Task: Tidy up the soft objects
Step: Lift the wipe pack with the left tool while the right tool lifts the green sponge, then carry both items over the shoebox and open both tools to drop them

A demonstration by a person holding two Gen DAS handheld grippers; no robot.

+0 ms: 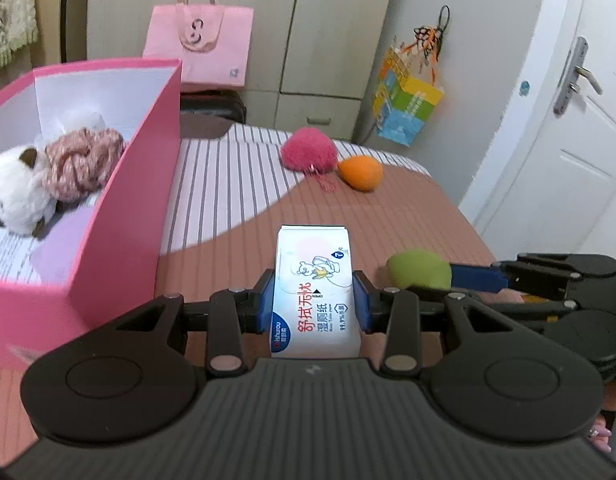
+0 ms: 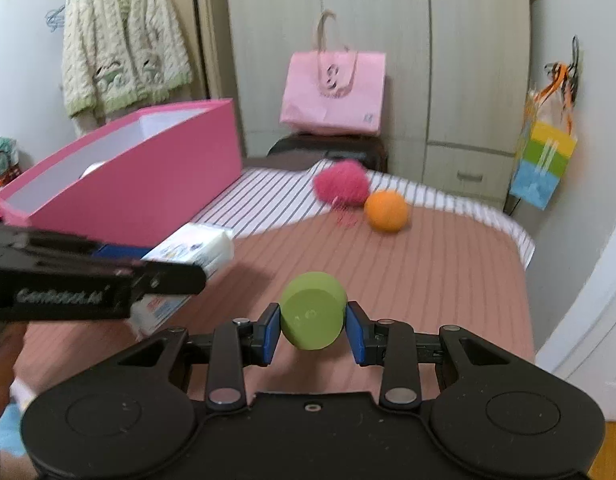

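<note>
My left gripper (image 1: pixel 314 302) is shut on a white wet-wipes pack (image 1: pixel 314 276), held above the bed just right of the pink box (image 1: pixel 120 216). The box holds a panda plush (image 1: pixel 18 196) and a pink knitted bundle (image 1: pixel 84 160). My right gripper (image 2: pixel 313 330) is shut on a green sponge (image 2: pixel 312 312); the sponge also shows in the left wrist view (image 1: pixel 418 269). A fuzzy pink pom-pom (image 2: pixel 342 182) and an orange sponge (image 2: pixel 386 211) lie touching on the far part of the bed. The wipes pack also shows in the right wrist view (image 2: pixel 196 246), beside the pink box (image 2: pixel 148 184).
The bed (image 2: pixel 428 264) has a brown and striped cover. A pink tote bag (image 2: pixel 334 92) stands on a dark stool before the wardrobe (image 2: pixel 388 40). A colourful bag (image 2: pixel 544 164) hangs on the right wall. A white door (image 1: pixel 568 120) is at right. A knitted cardigan (image 2: pixel 124 40) hangs at left.
</note>
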